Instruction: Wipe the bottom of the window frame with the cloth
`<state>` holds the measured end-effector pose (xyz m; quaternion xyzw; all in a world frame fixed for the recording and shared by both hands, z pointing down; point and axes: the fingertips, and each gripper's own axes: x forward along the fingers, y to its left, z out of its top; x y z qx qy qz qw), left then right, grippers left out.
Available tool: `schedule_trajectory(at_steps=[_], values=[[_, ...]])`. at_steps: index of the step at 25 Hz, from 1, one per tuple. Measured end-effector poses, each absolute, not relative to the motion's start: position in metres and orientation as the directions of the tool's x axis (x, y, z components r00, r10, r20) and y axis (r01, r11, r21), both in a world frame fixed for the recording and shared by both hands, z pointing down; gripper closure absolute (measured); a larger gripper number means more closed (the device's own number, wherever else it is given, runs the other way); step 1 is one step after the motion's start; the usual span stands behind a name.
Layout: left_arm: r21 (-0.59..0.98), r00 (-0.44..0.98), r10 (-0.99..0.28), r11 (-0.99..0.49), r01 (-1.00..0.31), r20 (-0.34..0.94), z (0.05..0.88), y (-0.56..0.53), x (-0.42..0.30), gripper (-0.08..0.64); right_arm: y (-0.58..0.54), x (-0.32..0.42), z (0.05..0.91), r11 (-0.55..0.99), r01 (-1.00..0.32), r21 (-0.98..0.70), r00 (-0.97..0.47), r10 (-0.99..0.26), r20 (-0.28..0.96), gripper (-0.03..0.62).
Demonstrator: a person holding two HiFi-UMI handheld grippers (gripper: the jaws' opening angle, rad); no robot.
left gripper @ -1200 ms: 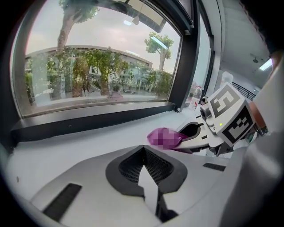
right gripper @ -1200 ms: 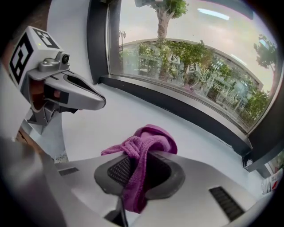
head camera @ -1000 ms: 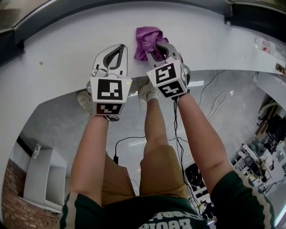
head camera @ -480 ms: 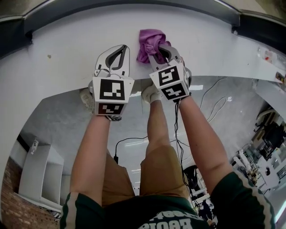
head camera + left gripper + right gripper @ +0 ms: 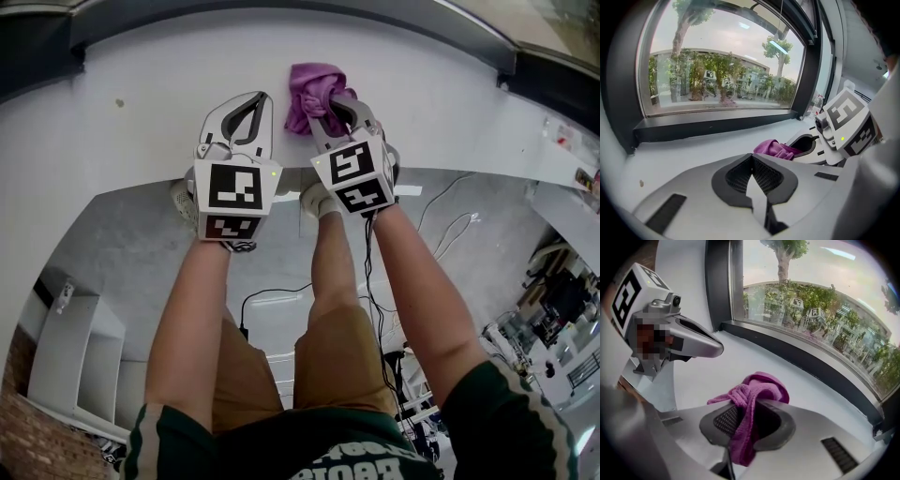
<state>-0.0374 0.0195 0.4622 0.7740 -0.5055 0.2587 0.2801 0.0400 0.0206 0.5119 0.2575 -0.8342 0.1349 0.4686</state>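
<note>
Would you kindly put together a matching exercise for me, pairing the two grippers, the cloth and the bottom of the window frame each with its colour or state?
Column one:
1. left gripper
2. right gripper
3. cloth
4. bottom of the window frame

Column two:
A. dark, running along the far edge of the white sill
B. shut on the cloth
C. purple, bunched up on the sill
D. shut, with nothing between its jaws

Pairs: 1-D, 2-B, 3-C, 4-A
</note>
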Motion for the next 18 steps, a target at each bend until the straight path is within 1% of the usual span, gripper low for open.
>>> schedule_trajectory(at_steps=[11, 15, 18], values=[[0.164, 0.323, -0.653, -0.294, -0.942, 0.685, 0.461, 0.024, -0.077, 0.552, 0.028, -0.003, 0.511, 0.859, -0.512, 0.009, -0.447, -0.276, 0.851, 0.514], [0.097, 0.310, -0.655, -0.340, -0.935, 0.689, 0.458, 0.026, -0.089, 0.552, 0.032, -0.022, 0.511, 0.868, -0.496, -0.001, -0.457, -0.261, 0.850, 0.514], [0.096, 0.308, -0.658, -0.338, -0.936, 0.687, 0.457, 0.029, -0.099, 0.552, 0.034, -0.036, 0.511, 0.876, -0.483, -0.004, -0.465, -0.253, 0.848, 0.514]])
